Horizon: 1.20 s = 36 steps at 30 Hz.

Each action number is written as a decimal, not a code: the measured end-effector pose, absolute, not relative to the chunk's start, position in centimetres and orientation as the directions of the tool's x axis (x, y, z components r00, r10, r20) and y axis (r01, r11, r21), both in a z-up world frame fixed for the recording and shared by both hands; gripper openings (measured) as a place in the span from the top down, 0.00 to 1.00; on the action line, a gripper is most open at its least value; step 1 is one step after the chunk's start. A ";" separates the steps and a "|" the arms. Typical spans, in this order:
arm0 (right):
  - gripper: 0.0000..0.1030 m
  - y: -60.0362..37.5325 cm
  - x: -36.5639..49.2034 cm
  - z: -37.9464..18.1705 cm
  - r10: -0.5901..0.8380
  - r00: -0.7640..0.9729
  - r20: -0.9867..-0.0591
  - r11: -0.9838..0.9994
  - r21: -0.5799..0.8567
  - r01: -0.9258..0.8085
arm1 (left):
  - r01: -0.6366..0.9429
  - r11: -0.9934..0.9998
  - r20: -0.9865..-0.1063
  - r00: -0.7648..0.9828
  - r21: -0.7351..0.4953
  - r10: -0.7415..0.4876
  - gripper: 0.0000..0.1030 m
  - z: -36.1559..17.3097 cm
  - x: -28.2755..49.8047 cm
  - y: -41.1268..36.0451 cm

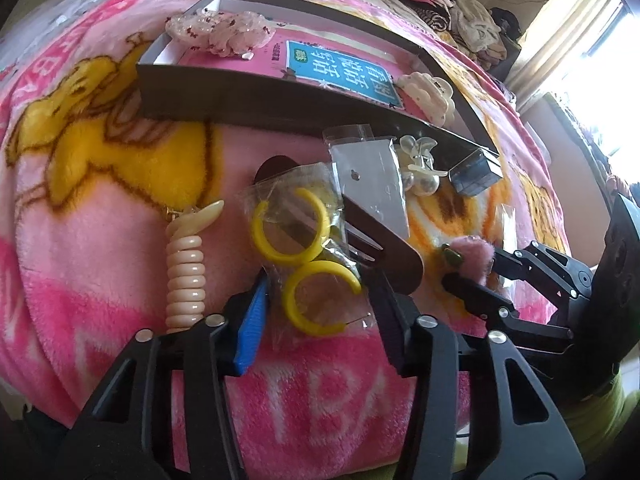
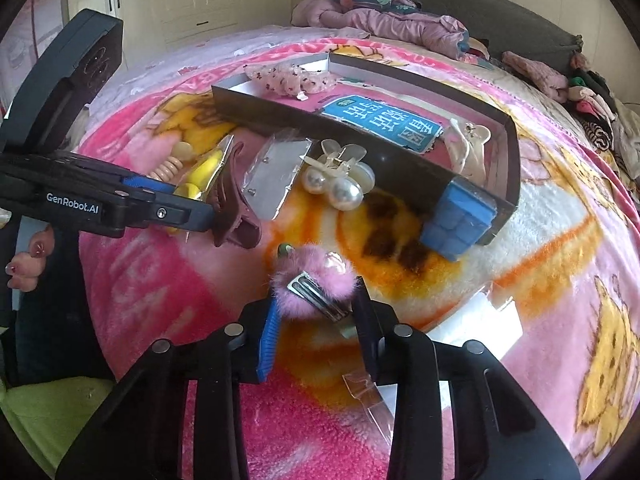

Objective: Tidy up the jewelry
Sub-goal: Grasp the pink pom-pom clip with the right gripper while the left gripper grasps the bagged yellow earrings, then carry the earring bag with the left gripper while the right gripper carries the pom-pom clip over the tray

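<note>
Left gripper [image 1: 320, 312] sits low over the pink cartoon blanket [image 1: 100, 208], its jaws spread wide around the clear bag of yellow hoop earrings [image 1: 304, 256]; the right finger touches the brown claw clip [image 1: 384, 252], though whether anything is actually pinched cannot be told. In the right wrist view the same left gripper [image 2: 208, 210] comes in from the left with the brown claw clip [image 2: 236, 208] at its tip. Right gripper [image 2: 316, 312] has its jaws partly closed on the pink fuzzy hair clip [image 2: 312, 280], the metal barrette side facing the camera; the left wrist view shows that pink fuzzy hair clip [image 1: 472, 256] between the right gripper's black fingers [image 1: 476, 292]. A beige spiral hair tie [image 1: 186, 276] lies left of the earring bag. A silver card in a clear sleeve [image 1: 372, 184] rests just past the claw clip, with a pearl hair claw [image 2: 340, 180] beside it, against the wall of the shallow dark box [image 2: 280, 124]. Inside the box: a pink sequined scrunchie [image 2: 292, 78] at the far corner, a cream claw clip [image 2: 468, 140] at the near right end and a blue printed label [image 2: 380, 120] on the floor. A blue block [image 2: 456, 224] leans at the box's outer corner.
</note>
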State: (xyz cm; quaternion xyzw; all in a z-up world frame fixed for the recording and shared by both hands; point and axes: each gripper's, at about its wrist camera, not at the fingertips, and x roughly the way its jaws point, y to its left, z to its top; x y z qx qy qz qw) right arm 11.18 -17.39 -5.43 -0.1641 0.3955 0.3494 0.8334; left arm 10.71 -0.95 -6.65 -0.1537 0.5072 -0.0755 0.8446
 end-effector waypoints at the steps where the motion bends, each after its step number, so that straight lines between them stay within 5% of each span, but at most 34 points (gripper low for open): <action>1: 0.69 -17.5 11.2 -5.4 0.453 0.444 -0.774 0.706 0.007 -0.708 | -0.030 0.942 -0.832 0.479 -0.334 -0.280 0.64 -6.5 10.6 -0.9; 36: 0.69 -15.7 12.4 0.1 0.501 0.497 -0.709 0.750 0.070 -0.658 | -0.022 0.949 -0.753 0.615 -0.314 -0.234 0.65 -1.1 10.4 3.1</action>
